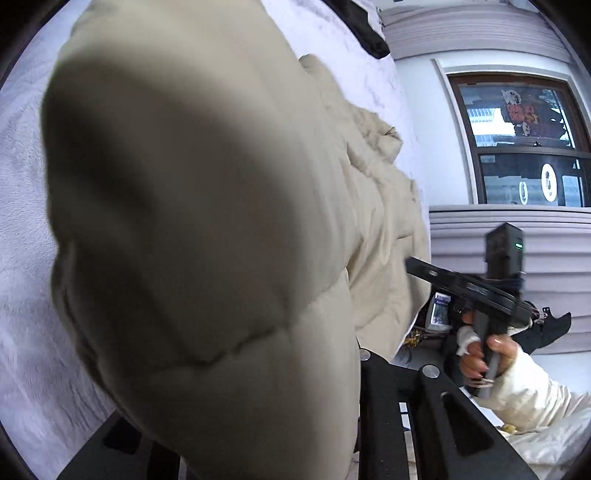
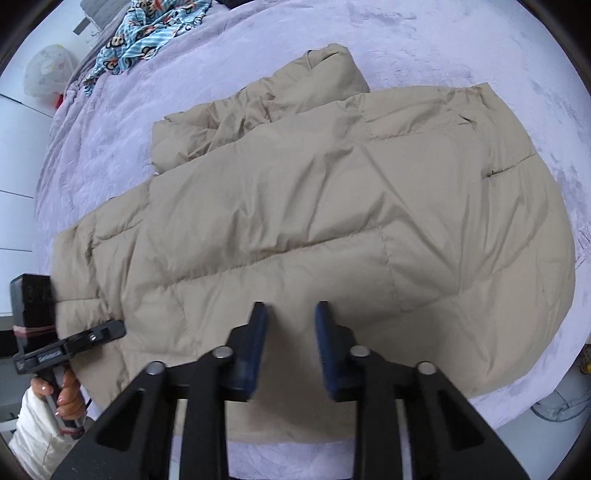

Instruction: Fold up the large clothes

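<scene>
A large beige puffer coat (image 2: 314, 203) lies spread on a lavender bed cover (image 2: 443, 44). My right gripper (image 2: 291, 314) points steeply down at the coat's near hem. Its blue fingers (image 2: 258, 332) stand a little apart with puffy fabric pinched between them. In the left wrist view the coat (image 1: 221, 184) bulges up close to the lens and hides my left fingers; the fabric runs down between the gripper's arms. From the right wrist view, my left gripper (image 2: 114, 328) has its tip at the coat's left edge, with a hand (image 2: 66, 398) on its handle.
A cartoon-print cloth (image 2: 147, 33) lies bunched at the bed's far left, with a white bag (image 2: 48, 70) beyond it. A dark item (image 1: 365, 33) sits at the bed's far end. A window (image 1: 524, 140) and a panelled wall stand to the right.
</scene>
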The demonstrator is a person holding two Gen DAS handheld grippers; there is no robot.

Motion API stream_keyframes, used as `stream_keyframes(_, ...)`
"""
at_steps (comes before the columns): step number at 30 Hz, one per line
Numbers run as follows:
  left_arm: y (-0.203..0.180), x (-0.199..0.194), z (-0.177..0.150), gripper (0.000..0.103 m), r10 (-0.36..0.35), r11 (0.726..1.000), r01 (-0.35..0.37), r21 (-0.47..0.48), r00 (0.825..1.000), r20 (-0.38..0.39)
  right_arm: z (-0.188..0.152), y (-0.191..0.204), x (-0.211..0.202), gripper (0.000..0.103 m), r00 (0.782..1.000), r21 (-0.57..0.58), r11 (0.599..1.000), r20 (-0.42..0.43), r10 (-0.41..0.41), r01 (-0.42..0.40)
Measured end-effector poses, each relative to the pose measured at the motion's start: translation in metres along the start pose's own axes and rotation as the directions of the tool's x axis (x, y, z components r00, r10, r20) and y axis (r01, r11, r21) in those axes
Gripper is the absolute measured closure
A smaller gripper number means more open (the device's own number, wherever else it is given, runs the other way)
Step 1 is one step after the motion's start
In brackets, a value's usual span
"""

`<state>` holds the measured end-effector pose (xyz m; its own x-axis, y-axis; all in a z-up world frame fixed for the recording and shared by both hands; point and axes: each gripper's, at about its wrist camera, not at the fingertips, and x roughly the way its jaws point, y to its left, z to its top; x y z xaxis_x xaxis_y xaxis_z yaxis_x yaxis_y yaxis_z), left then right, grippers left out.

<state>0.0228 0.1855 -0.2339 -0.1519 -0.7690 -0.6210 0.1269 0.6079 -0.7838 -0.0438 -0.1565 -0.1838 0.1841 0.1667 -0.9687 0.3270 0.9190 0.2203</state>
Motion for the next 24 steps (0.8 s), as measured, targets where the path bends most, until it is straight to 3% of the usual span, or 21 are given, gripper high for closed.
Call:
stream_keyframes(2,-0.017,-0.005,-0.003,0.078,0.006,1.0,-0.007,0.005,1.0,0.019,0.008,-0.005,0.006,0.084,1.0,-0.008,1.0,0.014,0.026,-0.026)
stream_keyframes(6,-0.063,-0.016,-0.008,0.078,0.049,0.999,-0.05,0.021,0.996,0.072,0.023,-0.012,0.027,0.085,0.994,-0.041,0.993,-0.006,0.111,-0.111)
stream_keyframes(10,-0.132,-0.017,-0.012,0.078,0.091,0.994,-0.097,0.048,0.988,0.128,0.037,-0.018,0.045,0.085,0.979,-0.059,0.978,-0.048,0.197,-0.199)
stream_keyframes(15,-0.227,0.02,-0.005,0.078,0.194,0.976,-0.205,0.078,0.972,0.13,0.048,-0.034,0.068,0.085,0.943,-0.021,0.948,-0.11,0.314,-0.318)
stream_keyframes(18,-0.267,0.05,0.003,0.078,0.282,0.952,-0.293,0.092,0.952,0.119,0.054,-0.041,0.078,0.086,0.92,0.019,0.931,-0.151,0.362,-0.364)
stream_keyframes(21,-0.297,0.075,0.012,0.078,0.315,0.937,-0.328,0.121,0.942,0.116,0.06,-0.055,0.063,0.086,0.913,0.029,0.928,-0.17,0.37,-0.37)
stream_keyframes(24,-0.309,0.087,0.016,0.077,0.326,0.932,-0.336,0.135,0.941,0.087,0.06,-0.094,0.023,0.086,0.913,0.029,0.921,-0.117,0.39,-0.389)
